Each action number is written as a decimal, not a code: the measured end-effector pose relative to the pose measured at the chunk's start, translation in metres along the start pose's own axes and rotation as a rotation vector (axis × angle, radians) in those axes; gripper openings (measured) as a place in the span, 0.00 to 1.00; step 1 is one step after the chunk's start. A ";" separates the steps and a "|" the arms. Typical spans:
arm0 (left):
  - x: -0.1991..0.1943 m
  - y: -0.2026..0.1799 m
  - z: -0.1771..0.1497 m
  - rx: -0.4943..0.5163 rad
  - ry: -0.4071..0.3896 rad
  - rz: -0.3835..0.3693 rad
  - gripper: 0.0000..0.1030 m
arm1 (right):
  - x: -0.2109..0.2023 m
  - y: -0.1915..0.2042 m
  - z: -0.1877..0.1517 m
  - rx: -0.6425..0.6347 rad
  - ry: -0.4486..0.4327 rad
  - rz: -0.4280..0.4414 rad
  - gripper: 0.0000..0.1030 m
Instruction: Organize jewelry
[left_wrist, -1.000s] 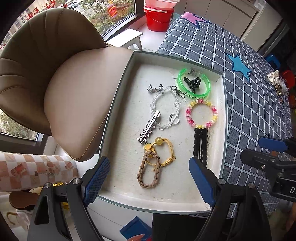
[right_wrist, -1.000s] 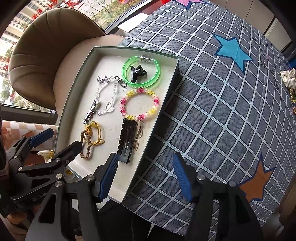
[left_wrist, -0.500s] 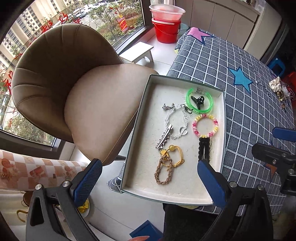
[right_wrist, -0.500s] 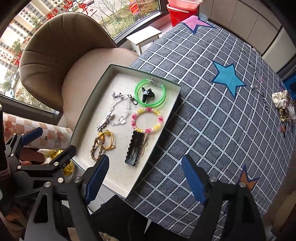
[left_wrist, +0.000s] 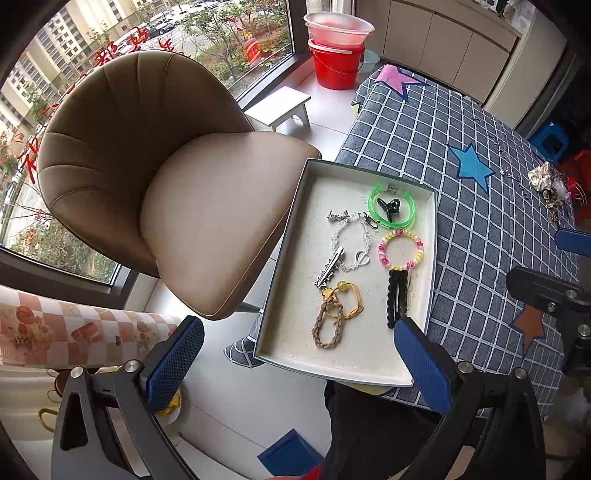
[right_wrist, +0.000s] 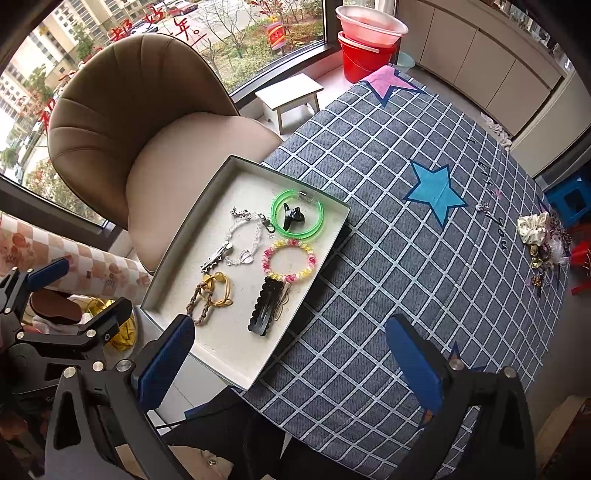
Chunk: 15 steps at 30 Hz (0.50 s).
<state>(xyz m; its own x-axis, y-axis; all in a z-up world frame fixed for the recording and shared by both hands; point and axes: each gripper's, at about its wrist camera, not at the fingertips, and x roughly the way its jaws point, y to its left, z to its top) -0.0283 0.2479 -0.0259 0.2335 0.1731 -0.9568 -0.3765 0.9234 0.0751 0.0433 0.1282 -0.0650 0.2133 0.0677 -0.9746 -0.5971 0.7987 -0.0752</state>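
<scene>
A shallow white tray (left_wrist: 280, 258) overhangs the corner of the checked table. In it lie a green bangle (left_wrist: 410, 206) around a black claw clip (left_wrist: 388, 206), a silver chain bracelet (left_wrist: 364, 236), a silver clip (left_wrist: 330, 266), a pink-and-yellow bead bracelet (left_wrist: 400, 249), a black snap clip (left_wrist: 397, 297) and a braided brown bracelet (left_wrist: 327, 325) on a yellow cord. My left gripper (left_wrist: 299, 354) hangs high above the tray's near end, open and empty. My right gripper (right_wrist: 291, 350) hovers over the tray's near right corner (right_wrist: 255, 380), its jaws opening with nothing between them.
A tan padded chair (left_wrist: 166, 166) stands against the tray's left side. The blue checked tablecloth (right_wrist: 406, 258) with star patches runs right and back. A heap of scrunchies and trinkets (right_wrist: 543, 236) sits at its far right edge. A white stool (right_wrist: 291, 96) and red bucket (right_wrist: 365, 55) stand behind.
Both grippers have risen well above the tray, which now looks smaller. The right gripper's jaws have spread much wider and the left's a little. The jewelry has stayed in place.
</scene>
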 end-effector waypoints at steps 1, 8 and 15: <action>-0.001 -0.001 -0.001 0.002 0.002 -0.001 1.00 | -0.002 0.001 0.001 -0.006 -0.004 -0.005 1.00; -0.007 -0.005 -0.004 0.003 0.005 0.000 1.00 | -0.008 0.002 0.003 -0.032 -0.019 -0.030 1.00; -0.010 -0.007 -0.003 0.007 0.002 0.003 1.00 | -0.008 0.003 0.004 -0.030 -0.018 -0.032 1.00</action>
<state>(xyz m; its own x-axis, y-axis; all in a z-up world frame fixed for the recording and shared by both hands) -0.0311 0.2389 -0.0180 0.2306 0.1754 -0.9571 -0.3709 0.9252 0.0802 0.0427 0.1322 -0.0563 0.2464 0.0538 -0.9677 -0.6127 0.7823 -0.1126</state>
